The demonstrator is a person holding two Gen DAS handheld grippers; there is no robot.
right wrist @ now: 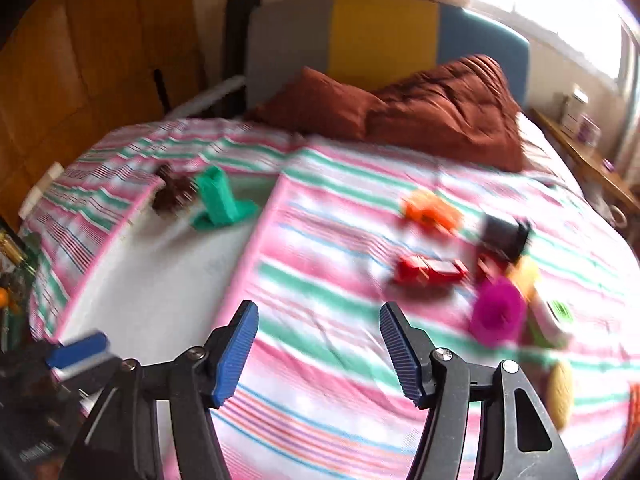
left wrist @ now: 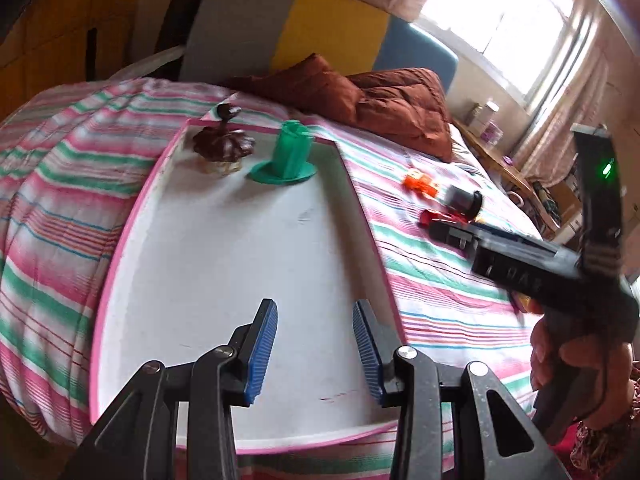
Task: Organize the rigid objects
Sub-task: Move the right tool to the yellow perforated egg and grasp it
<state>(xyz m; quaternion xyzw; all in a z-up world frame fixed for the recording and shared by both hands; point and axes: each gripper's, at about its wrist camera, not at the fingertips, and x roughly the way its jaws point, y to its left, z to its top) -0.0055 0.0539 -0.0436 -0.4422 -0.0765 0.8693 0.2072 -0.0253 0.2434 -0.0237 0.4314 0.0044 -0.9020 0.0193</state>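
Observation:
A white tray with a pink rim (left wrist: 224, 264) lies on the striped bed. At its far end stand a brown piece (left wrist: 224, 146) and a green stand (left wrist: 289, 156). My left gripper (left wrist: 314, 348) is open and empty over the tray's near end. To the right on the bedspread lie an orange toy (right wrist: 430, 208), a grey and black piece (right wrist: 505, 236), a red car (right wrist: 430, 271), a magenta piece (right wrist: 498, 312) and other small toys. My right gripper (right wrist: 318, 350) is open and empty above the bedspread, just right of the tray (right wrist: 160, 280). This view is blurred.
Brown pillows (left wrist: 360, 92) lie at the head of the bed against a grey, yellow and blue headboard (left wrist: 332, 28). A wooden side table (left wrist: 500, 152) with jars stands by the window at the right. A wooden wardrobe (right wrist: 80, 60) is at the left.

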